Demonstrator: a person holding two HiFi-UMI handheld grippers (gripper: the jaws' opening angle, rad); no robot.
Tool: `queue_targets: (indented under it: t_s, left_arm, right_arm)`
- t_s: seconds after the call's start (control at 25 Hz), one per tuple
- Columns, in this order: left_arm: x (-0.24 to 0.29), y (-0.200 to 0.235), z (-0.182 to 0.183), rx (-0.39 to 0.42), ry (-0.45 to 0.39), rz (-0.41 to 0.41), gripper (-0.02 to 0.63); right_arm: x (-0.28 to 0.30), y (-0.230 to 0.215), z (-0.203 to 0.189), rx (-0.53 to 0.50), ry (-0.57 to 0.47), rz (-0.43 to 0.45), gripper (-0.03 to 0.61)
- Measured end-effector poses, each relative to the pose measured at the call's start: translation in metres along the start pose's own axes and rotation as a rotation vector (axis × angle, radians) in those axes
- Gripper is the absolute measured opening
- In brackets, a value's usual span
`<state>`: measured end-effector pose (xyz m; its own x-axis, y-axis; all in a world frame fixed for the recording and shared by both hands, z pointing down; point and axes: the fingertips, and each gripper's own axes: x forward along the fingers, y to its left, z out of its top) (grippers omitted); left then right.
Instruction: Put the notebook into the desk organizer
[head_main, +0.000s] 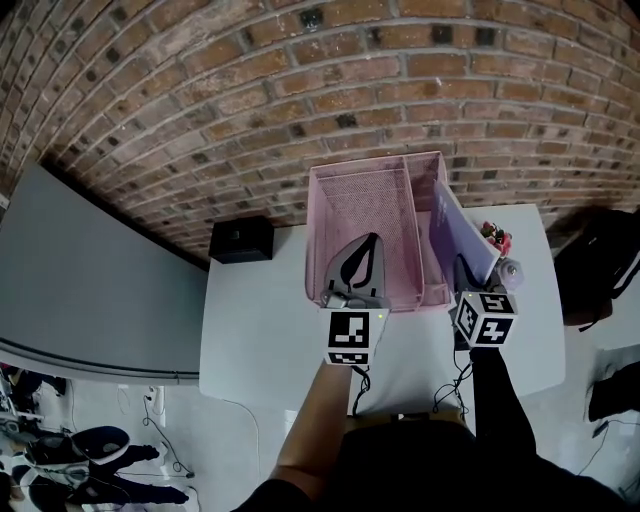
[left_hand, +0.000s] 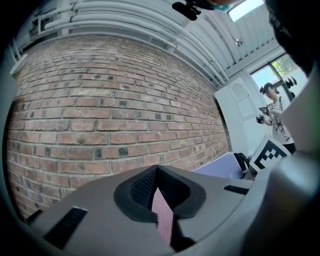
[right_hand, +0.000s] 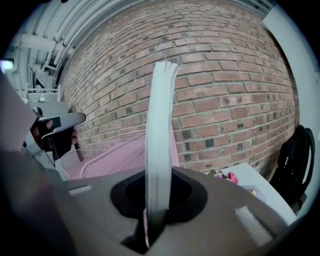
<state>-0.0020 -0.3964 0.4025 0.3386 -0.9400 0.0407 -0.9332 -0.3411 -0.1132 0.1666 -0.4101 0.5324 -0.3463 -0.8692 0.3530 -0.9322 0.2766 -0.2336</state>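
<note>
Notebook (head_main: 464, 235) upright in right hand-held gripper (head_main: 466, 282), beside organizer (head_main: 360, 205) right rim.

1. The head view looks from above, steeply down on the desk organizer (head_main: 362, 215), with the brick wall (head_main: 250, 90) behind it.
2. The left gripper view sits right at the desk organizer's front wall and faces the bricks behind it.
3. The right gripper view looks from just right of the desk organizer, past the very near notebook (right_hand: 159, 140), toward the same bricks.
4. All three views share the desk organizer and the brick wall.
</note>
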Motion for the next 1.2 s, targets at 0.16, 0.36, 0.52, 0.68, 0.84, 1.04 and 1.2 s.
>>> queue_targets:
  t_s: [0.16,0.36,0.52,0.68,0.84,1.04,1.2]
  left_arm:
    - [0.0,0.0,0.0,0.004,0.003,-0.007,0.008]
    - [0.001,0.0,-0.002,0.005,0.007,-0.007,0.008]
    - [0.002,0.003,-0.002,0.005,0.011,-0.004,0.008]
    - [0.002,0.004,-0.003,0.004,0.013,-0.003,0.008]
    - [0.004,0.002,-0.003,0.005,0.012,-0.005,0.008]
    - [0.009,0.0,-0.004,0.005,0.01,-0.01,0.008]
    - [0.012,0.001,-0.006,0.004,0.011,-0.01,0.008]
  right_arm:
    - [0.003,0.0,-0.01,-0.005,0.044,-0.007,0.031]
    - [0.009,-0.003,-0.025,-0.004,0.104,-0.02,0.031]
    - [0.014,-0.006,-0.04,-0.004,0.176,-0.034,0.031]
    - [0.017,-0.005,-0.047,-0.01,0.21,-0.03,0.031]
    - [0.018,-0.005,-0.044,-0.018,0.208,-0.024,0.031]
    - [0.022,-0.008,-0.027,-0.022,0.17,-0.022,0.031]
    - [0.03,-0.01,-0.019,-0.046,0.174,-0.015,0.031]
